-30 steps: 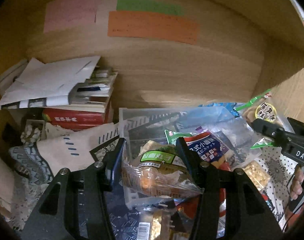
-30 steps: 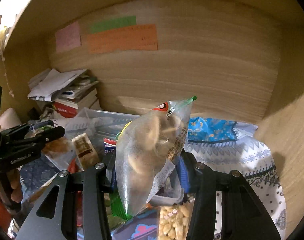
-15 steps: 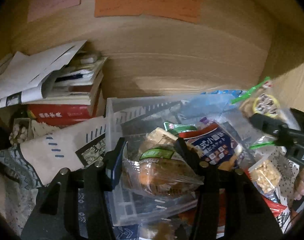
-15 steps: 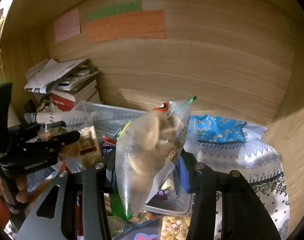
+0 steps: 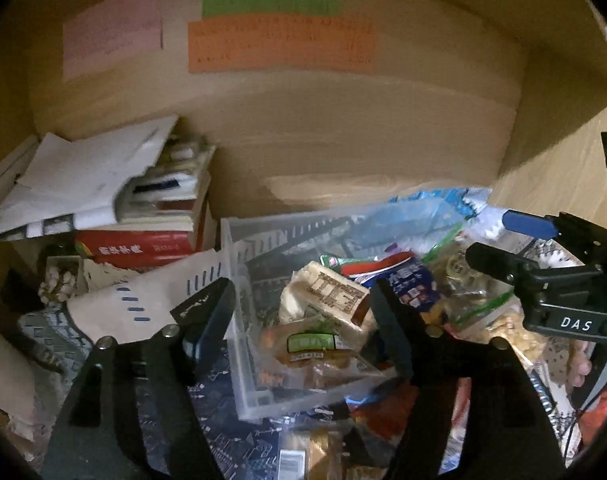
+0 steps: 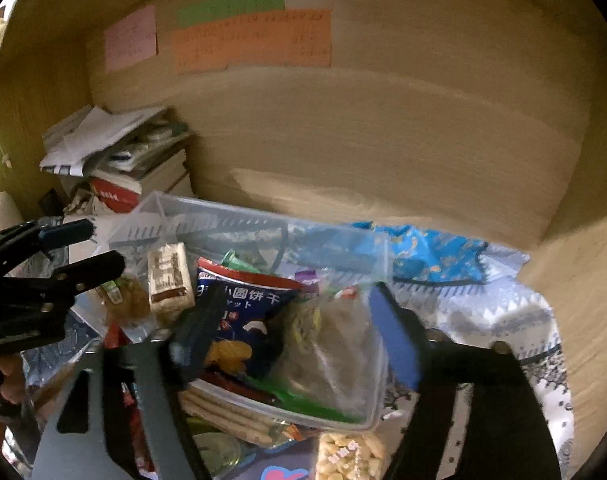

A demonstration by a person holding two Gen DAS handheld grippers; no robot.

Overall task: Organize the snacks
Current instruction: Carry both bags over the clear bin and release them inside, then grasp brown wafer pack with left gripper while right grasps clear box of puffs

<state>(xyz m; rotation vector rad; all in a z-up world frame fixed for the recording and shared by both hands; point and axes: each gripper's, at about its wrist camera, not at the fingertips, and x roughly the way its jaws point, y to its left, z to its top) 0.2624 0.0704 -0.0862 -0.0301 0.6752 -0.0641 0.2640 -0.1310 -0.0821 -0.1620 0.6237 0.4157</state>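
Observation:
A clear plastic bin [image 5: 239,320] [image 6: 191,216] holds several snack packs. My left gripper [image 5: 303,308] is open above its left half; the clear pastry pack with a green label [image 5: 311,346] lies loose in the bin below, against a tan biscuit pack [image 5: 327,292]. My right gripper [image 6: 291,316] is open over the bin's right half; the clear bag of cookies [image 6: 331,344] lies in the bin between its fingers, next to a blue and red biscuit bag [image 6: 243,300]. Each gripper shows in the other's view, the right [image 5: 543,280] and the left [image 6: 43,264].
A stack of books and papers [image 5: 115,200] stands left of the bin. Coloured notes [image 5: 279,40] hang on the wooden back wall. More snack packs [image 6: 351,456] lie in front of the bin on a patterned cloth [image 6: 503,312]. A blue bag [image 6: 431,256] lies behind the bin.
Both grippers opened. The left let go of the green-label pastry pack and the right let go of the cookie bag; both packs now lie in the bin.

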